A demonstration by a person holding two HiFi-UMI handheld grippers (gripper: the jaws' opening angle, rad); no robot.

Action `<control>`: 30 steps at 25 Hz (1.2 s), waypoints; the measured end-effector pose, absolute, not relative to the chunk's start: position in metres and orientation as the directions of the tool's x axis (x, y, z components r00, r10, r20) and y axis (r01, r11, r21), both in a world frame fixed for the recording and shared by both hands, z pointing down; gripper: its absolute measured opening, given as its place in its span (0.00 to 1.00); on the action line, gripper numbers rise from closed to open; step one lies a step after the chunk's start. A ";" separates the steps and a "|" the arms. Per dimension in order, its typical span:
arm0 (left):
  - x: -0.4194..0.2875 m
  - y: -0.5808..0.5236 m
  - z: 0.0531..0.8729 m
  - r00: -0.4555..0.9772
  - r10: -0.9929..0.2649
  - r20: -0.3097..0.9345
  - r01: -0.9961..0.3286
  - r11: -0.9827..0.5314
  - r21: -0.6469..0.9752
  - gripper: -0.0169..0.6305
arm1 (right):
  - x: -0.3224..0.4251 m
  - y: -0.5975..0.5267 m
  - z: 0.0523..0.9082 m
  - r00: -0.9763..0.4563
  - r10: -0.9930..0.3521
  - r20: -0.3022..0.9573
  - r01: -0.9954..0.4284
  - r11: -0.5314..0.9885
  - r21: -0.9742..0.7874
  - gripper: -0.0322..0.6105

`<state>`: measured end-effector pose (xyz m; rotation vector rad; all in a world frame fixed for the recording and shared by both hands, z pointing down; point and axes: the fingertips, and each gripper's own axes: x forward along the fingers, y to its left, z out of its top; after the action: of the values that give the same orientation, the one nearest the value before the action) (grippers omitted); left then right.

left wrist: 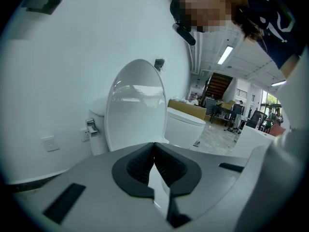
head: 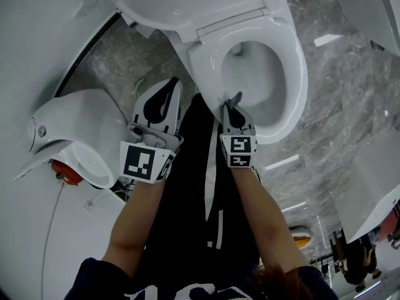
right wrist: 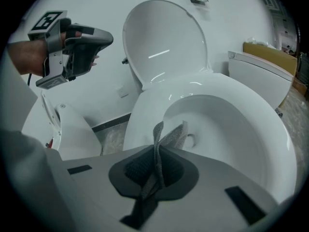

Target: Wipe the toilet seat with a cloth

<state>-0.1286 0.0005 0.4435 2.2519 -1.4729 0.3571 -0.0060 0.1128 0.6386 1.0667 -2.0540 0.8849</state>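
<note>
The white toilet seat (head: 295, 74) is down on the bowl, and its lid (head: 187, 5) stands raised. My right gripper (head: 232, 103) is shut on a grey mesh cloth (right wrist: 167, 136). It is at the near left rim of the seat, and the cloth sticks out past the jaws over the seat (right wrist: 251, 105). Off to the left of the toilet and away from the seat, my left gripper (head: 172, 87) is held up, shut, with nothing in it. In the left gripper view it (left wrist: 154, 148) points at the raised lid (left wrist: 135, 105).
A second white fixture (head: 75, 130) with a red part (head: 66, 171) stands at the left, close to my left gripper. Another white fixture (head: 375, 192) is at the right. The floor (head: 350, 105) is grey marble. A further toilet (left wrist: 186, 124) stands beyond this one.
</note>
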 end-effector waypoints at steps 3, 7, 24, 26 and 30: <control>-0.133 -0.001 0.444 0.400 -0.807 0.434 -0.916 -0.341 0.211 0.04 | -0.012 0.111 0.636 -0.475 -0.415 0.776 -0.846 0.458 -0.273 0.09; -0.139 -0.002 0.448 0.397 -0.805 0.441 -0.917 -0.336 0.214 0.04 | -0.038 0.095 0.631 -0.549 -0.401 0.733 -0.786 0.545 -0.291 0.09; -0.155 -0.017 0.448 0.387 -0.811 0.439 -0.921 -0.323 0.217 0.04 | -0.091 -0.029 0.624 -0.612 -0.474 0.633 -0.722 0.662 -0.201 0.09; -0.152 -0.019 0.446 0.392 -0.812 0.432 -0.919 -0.323 0.225 0.04 | -0.091 -0.046 0.620 -0.606 -0.499 0.619 -0.730 0.658 -0.185 0.09; -0.150 -0.015 0.447 0.406 -0.802 0.439 -0.913 -0.344 0.217 0.04 | -0.082 -0.069 0.618 -0.597 -0.520 0.610 -0.699 0.711 -0.078 0.09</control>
<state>-0.1502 -0.0155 0.4475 2.2422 -1.4661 0.3556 -0.0817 -0.0688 0.6184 0.9264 -2.3531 0.4186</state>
